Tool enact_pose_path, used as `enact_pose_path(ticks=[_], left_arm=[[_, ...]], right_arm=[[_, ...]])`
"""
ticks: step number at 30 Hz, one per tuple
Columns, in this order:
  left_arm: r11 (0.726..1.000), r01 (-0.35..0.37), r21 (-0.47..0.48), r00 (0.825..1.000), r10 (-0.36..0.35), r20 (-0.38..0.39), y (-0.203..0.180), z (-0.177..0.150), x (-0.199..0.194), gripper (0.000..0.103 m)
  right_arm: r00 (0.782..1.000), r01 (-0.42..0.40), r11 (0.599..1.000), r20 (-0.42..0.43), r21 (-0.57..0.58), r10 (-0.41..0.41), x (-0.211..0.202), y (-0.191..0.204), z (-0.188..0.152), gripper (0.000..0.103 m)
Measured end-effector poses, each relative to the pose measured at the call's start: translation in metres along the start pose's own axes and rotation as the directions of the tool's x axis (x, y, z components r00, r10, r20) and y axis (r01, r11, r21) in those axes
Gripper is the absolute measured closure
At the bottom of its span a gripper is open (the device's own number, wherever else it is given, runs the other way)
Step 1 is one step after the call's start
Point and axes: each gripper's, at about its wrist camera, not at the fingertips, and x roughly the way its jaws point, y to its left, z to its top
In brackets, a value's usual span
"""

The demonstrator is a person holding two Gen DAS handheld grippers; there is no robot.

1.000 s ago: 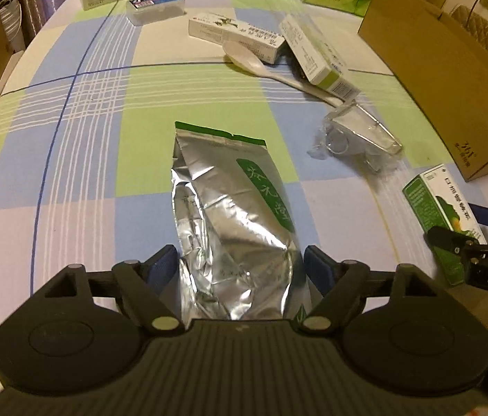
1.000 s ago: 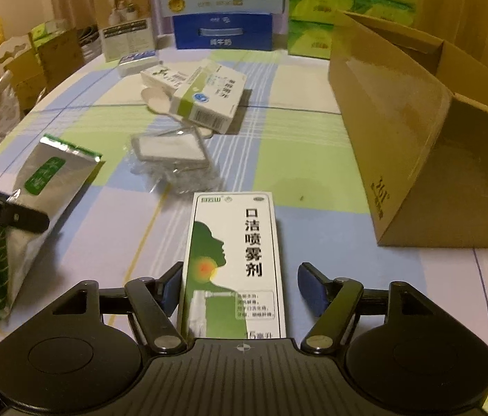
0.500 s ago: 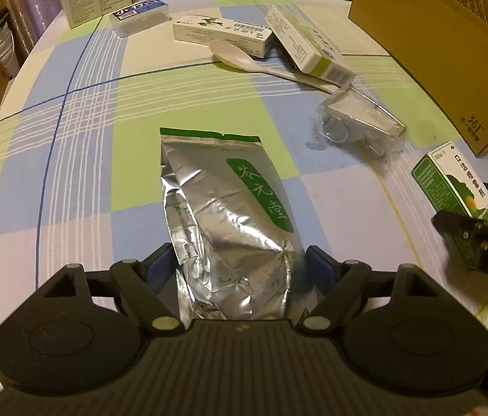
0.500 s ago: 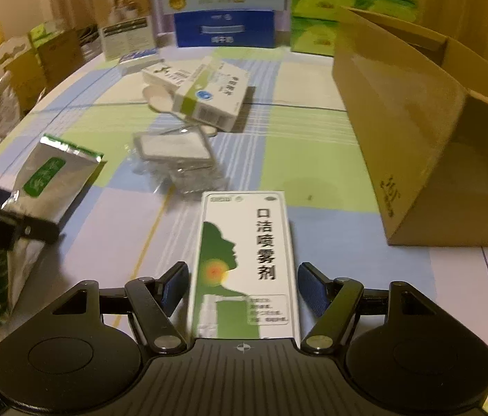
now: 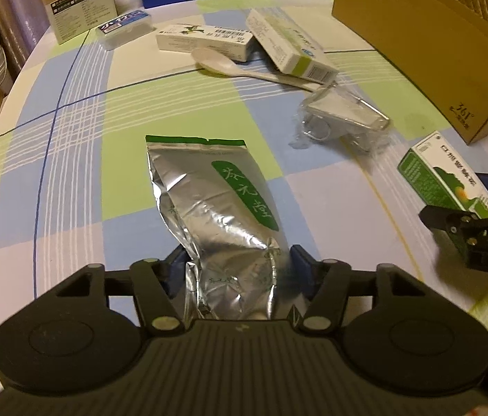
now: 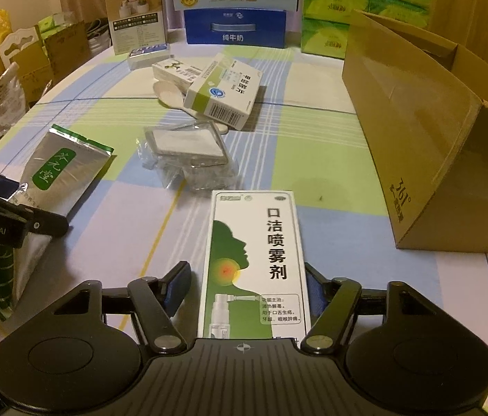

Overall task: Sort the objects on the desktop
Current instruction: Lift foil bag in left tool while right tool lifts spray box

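Left claw [image 5: 238, 270] pinching foil tea pouch [image 5: 223, 208] at base; right claw [image 6: 247, 286] spread, only right pad touching throat-spray box [image 6: 256, 263]. Both left of cardboard box [image 6: 427, 145], likely sorting destination.

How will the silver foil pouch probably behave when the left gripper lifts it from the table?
The silver foil pouch looks crumpled and creased, so it will probably bend and sag, not stay stiff. The left gripper pinches only its near end, so the far, green-edged end may droop. Its glossy foil may also slip a little between the pads.
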Motion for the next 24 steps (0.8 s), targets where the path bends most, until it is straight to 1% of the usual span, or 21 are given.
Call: enact_pose_path(ticks=[1,4,7,14,18,21,24], left_arm=[[1.000,0.006,0.000,1.000,-0.006,0.006,-0.001,0.000,-0.001,0.052],[0.999,0.035,0.000,0.999,-0.035,0.015,-0.003,-0.001,-0.005,0.055],[0.999,0.030,0.014,0.999,-0.030,0.020,-0.007,-0.002,-0.006,0.055],[0.998,0.063,-0.007,0.997,-0.063,0.042,-0.003,-0.002,-0.014,0.056],[0.999,0.042,0.021,0.999,-0.043,0.030,-0.007,-0.002,-0.013,0.056],[0.998,0.054,0.022,0.998,-0.055,0.023,-0.010,-0.003,-0.012,0.056],[0.998,0.050,0.037,0.999,-0.050,0.010,-0.015,-0.005,-0.010,0.056]], right_arm=[[1.000,0.001,1.000,0.004,0.000,-0.001,-0.001,0.000,0.000,0.050],[1.000,-0.003,1.000,0.006,0.007,0.003,-0.001,0.000,0.001,0.050],[1.000,-0.009,1.000,0.009,0.005,0.009,-0.001,0.001,0.001,0.050],[0.999,-0.024,1.000,0.030,0.013,0.024,-0.004,0.004,0.003,0.050],[0.999,-0.035,0.999,0.027,0.017,0.034,-0.003,0.005,0.004,0.050],[0.999,-0.044,0.999,0.028,0.012,0.044,-0.003,0.007,0.004,0.050],[0.998,-0.047,0.999,0.031,0.010,0.047,-0.004,0.009,0.004,0.050]])
